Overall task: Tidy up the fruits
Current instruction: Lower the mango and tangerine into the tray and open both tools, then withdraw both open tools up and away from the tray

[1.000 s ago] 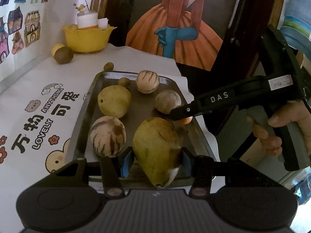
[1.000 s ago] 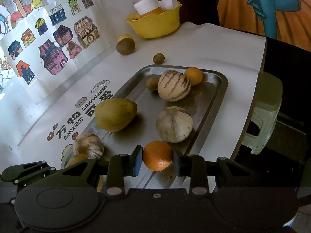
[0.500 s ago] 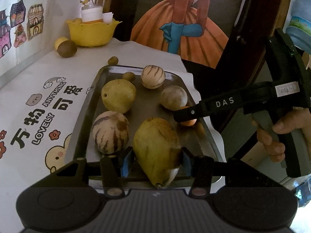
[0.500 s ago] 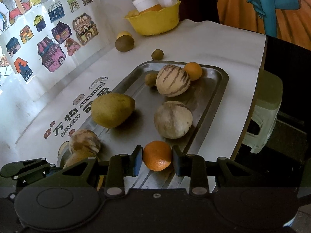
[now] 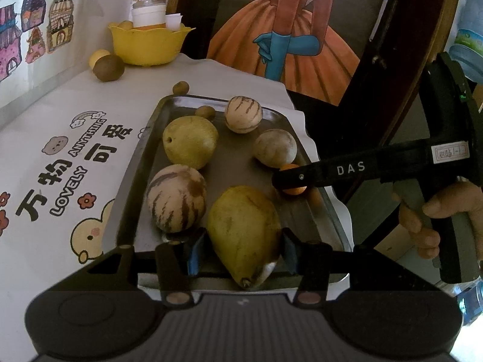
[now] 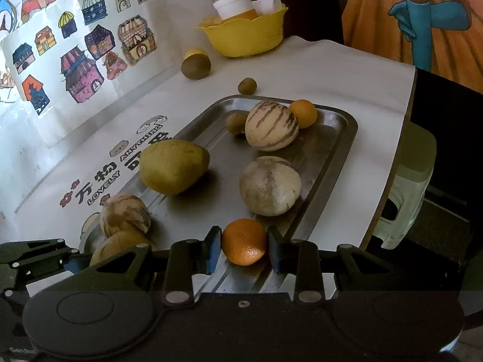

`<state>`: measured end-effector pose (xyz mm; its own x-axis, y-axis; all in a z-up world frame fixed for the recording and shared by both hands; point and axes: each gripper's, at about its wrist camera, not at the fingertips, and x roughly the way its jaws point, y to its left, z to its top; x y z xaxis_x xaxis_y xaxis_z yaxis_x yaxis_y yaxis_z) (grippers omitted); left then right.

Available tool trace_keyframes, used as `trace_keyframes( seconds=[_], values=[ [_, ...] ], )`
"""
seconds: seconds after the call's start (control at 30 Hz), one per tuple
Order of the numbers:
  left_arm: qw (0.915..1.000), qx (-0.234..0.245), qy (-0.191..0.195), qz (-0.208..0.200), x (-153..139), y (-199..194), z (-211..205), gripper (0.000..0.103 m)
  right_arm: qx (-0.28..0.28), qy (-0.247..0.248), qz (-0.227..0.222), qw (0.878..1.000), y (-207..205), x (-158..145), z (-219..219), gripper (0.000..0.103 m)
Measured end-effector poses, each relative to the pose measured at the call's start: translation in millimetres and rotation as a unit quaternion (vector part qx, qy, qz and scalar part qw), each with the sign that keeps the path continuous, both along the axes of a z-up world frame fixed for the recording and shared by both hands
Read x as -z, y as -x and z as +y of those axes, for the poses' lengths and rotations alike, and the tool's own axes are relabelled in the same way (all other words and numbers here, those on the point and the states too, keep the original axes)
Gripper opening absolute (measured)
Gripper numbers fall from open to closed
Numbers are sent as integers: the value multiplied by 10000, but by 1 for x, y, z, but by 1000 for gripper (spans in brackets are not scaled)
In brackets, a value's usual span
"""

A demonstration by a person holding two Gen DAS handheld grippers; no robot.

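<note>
Place: a lived-in home room, seemingly a dining corner.
Table: a white cloth (image 6: pixel 332 72) printed with cartoon animals and lettering covers it.
Wall: children's coloured drawings of houses (image 6: pixel 90 51) are stuck up beside the table.
Decor: a large painting of a figure in an orange dress (image 5: pixel 280 30) leans behind.
Household items: yellow bowl (image 6: pixel 244 37), plastic stool (image 6: pixel 407 187), water jug (image 5: pixel 469 48).

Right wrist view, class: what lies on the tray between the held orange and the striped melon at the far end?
A pale round melon sits between the orange and the striped melon, seen in the right wrist view.
</note>
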<state>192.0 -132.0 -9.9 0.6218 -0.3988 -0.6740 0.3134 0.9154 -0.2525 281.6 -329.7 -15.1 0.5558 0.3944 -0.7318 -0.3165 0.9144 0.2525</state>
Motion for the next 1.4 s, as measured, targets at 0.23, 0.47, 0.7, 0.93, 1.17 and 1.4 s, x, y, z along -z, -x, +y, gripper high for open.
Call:
trace_keyframes(
  seconds=[0.23, 0.47, 0.7, 0.93, 1.17, 1.4],
  values=[
    [9999, 40, -94, 29, 2, 5, 0, 57, -19, -19, -3, 10000, 0, 0, 0, 37],
    [10000, 46, -14, 5, -5, 16, 7, 72, 5, -157, 30, 9999, 7, -6, -1, 50],
    [9996, 161, 245, 61, -13, 38, 14, 81, 99, -266, 11, 9996, 25, -20, -8, 64],
    [9991, -61, 405, 63, -18, 58, 33, 88, 219, -187, -94, 9995, 54, -37, -16, 76],
    [9976, -561, 412, 21, -27, 71, 60, 103, 283, -49, -175, 9994, 85, -47, -15, 95],
    [9941, -1038, 200, 249, -33, 70, 92, 103, 210, 375, 127, 9990, 113, -47, 6, 101]
  ],
)
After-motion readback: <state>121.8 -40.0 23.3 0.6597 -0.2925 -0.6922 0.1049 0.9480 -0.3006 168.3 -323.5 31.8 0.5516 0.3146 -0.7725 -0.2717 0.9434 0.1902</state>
